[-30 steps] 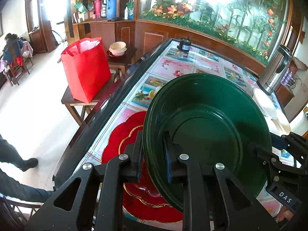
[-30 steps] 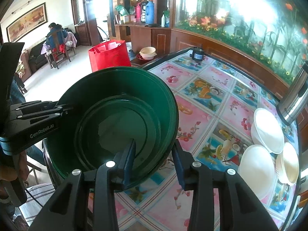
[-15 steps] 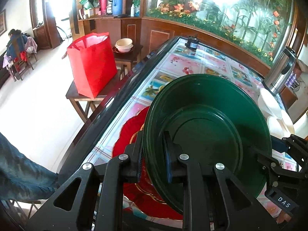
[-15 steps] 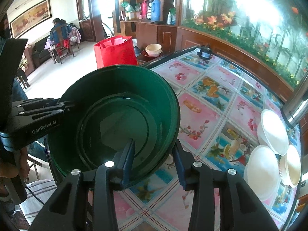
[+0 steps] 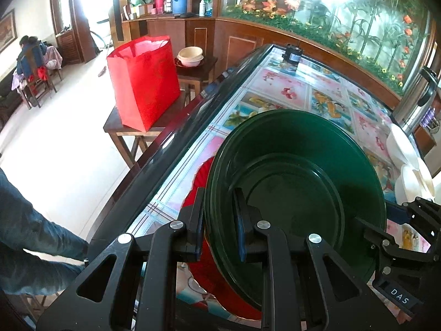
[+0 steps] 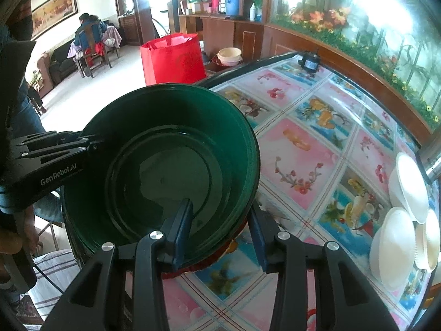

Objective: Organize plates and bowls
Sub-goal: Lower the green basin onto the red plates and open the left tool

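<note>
One green bowl (image 5: 300, 193), dark and glossy, round, with a stepped wall of concentric ridges, a flat base and a thin rim; plastic by the look of it. Held tilted above the near edge of the table (image 5: 289, 88), over a red plate (image 5: 201, 176) with a scalloped edge that lies on the table at that edge. Left gripper (image 5: 219, 224): fingers closed across the bowl's rim, one inside the wall and one outside. Right gripper (image 6: 220, 229): one finger inside the bowl against the wall; the other stands outside with a gap between it and the rim, so whether it grips cannot be told from either view. The two grippers take the bowl at opposite sides of the rim. Table top: glossy cloth printed in pink and blue fruit-and-flower squares. White bowls (image 6: 397, 237), several, nested and leaning together near the table's right edge. Steel flask (image 5: 416, 99) at the far right corner. Small black device (image 5: 293, 55) at the far edge. Red bag (image 5: 143, 80) on a wooden side table beyond the left edge.
</note>
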A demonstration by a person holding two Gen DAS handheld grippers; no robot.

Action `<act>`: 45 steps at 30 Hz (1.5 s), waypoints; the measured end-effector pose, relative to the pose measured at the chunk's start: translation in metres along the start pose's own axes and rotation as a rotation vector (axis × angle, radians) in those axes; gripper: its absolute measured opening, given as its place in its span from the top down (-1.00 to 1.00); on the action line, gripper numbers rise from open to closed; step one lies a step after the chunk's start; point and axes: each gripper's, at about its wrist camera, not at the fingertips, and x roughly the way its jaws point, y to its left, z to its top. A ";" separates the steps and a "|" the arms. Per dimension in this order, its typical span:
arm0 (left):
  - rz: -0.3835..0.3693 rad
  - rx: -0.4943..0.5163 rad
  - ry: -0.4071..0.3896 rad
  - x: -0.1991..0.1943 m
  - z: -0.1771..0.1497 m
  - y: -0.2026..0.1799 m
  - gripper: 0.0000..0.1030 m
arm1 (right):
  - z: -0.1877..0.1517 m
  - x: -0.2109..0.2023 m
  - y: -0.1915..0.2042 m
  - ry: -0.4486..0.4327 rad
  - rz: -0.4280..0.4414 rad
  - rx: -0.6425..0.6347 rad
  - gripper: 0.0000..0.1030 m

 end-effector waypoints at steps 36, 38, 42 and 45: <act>0.066 -0.037 -0.161 -0.025 -0.001 0.009 0.03 | -0.009 -0.017 -0.010 -0.030 0.075 0.071 -0.24; 0.060 -0.038 -0.180 -0.032 0.000 0.008 0.02 | -0.010 -0.022 -0.014 -0.039 0.076 0.082 -0.25; 0.042 -0.025 -0.205 -0.043 0.001 -0.003 0.02 | -0.016 -0.035 -0.026 -0.066 0.093 0.113 -0.34; 0.017 -0.002 -0.224 -0.050 0.002 -0.017 0.02 | -0.021 -0.047 -0.036 -0.085 0.081 0.130 -0.41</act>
